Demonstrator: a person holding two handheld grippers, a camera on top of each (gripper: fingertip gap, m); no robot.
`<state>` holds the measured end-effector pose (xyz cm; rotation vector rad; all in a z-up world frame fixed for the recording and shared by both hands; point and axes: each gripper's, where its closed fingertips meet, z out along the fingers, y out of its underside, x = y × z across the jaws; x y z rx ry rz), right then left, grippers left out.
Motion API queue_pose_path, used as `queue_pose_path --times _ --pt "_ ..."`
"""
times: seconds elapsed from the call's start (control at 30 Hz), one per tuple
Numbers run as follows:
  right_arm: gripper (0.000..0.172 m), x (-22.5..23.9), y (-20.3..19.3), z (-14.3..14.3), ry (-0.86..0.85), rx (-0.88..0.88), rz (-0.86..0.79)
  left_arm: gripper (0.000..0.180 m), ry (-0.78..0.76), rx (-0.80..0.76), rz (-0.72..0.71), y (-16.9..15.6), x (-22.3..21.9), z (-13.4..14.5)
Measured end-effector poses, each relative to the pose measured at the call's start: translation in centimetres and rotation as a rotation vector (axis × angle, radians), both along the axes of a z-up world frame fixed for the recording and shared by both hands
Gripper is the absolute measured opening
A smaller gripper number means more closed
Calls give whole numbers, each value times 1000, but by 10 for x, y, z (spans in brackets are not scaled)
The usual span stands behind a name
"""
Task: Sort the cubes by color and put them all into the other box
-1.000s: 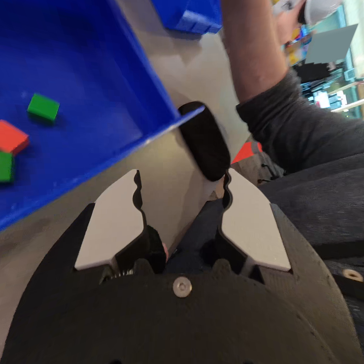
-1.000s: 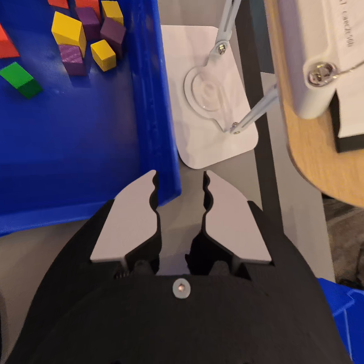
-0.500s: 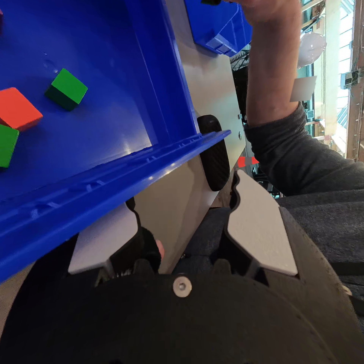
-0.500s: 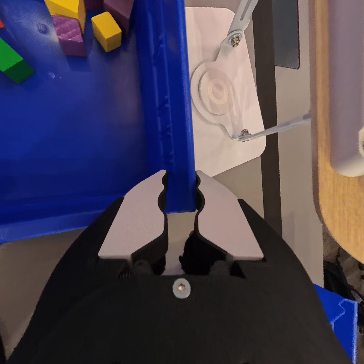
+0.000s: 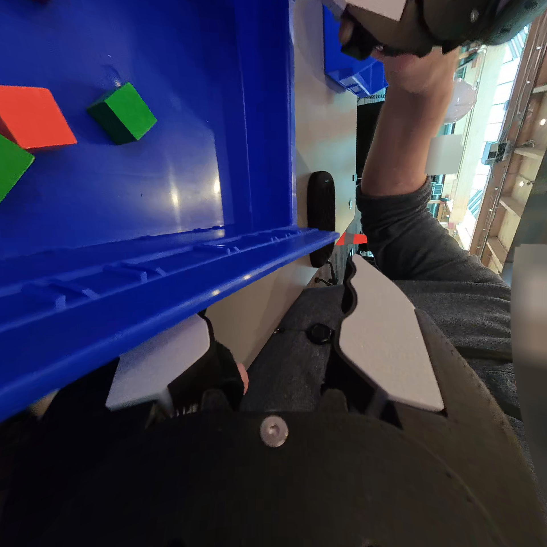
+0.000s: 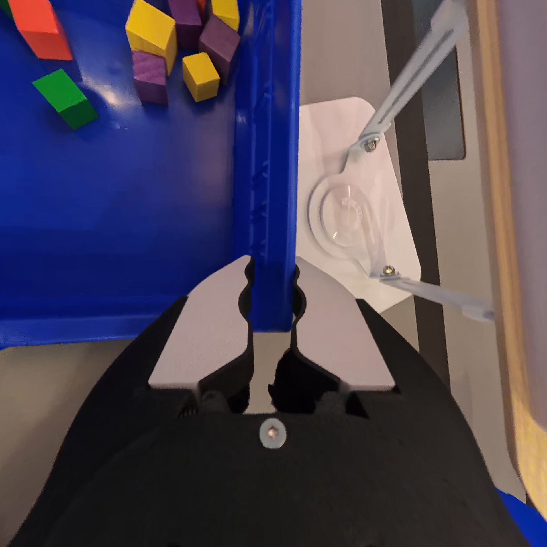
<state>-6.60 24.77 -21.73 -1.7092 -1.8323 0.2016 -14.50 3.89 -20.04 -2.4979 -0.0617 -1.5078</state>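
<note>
The blue box (image 6: 266, 177) with the cubes sits on the pale table (image 6: 59, 399), and your right gripper (image 6: 272, 284) pinches its right-hand wall near the near corner, one pad inside the box and one outside, both pressed against the plastic. Inside, toward the far end, you have a cluster of yellow cubes (image 6: 201, 75) and purple cubes (image 6: 149, 77) close to that wall, a green cube (image 6: 63, 97) standing apart to their left, and an orange-red cube (image 6: 41, 32) farther left. To the right of the box lies a white plate (image 6: 355, 213) carrying a round clear disc and thin metal brackets. Your left gripper (image 5: 272, 296) has its fingers spread wide: the right finger (image 5: 381, 340) is out in the open over your dark trousers, while the left finger (image 5: 165, 364) is tucked under the box's near rim, its tip hidden by the plastic, so it pinches nothing. That view shows the same box tilted, with a green cube (image 5: 122, 114) and an orange-red one (image 5: 35, 117) on its floor, a black oval object (image 5: 321, 213) on the table just beyond the corner, and a second blue box (image 5: 349, 71) farther off, near your other hand.
</note>
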Motion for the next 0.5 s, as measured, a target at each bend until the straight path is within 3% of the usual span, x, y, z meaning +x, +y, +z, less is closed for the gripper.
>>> queue_pose_path --times 0.03,0.27,0.5 --pt "22 -6 -3 0 4 -2 2 90 4 -5 9 2 -8 0" --pt "27 -52 -20 -5 32 -48 34 92 64 -1 117 22 -70 -4" --pt "33 -90 -14 -5 44 -50 -14 88 97 16 194 50 -125 -7"
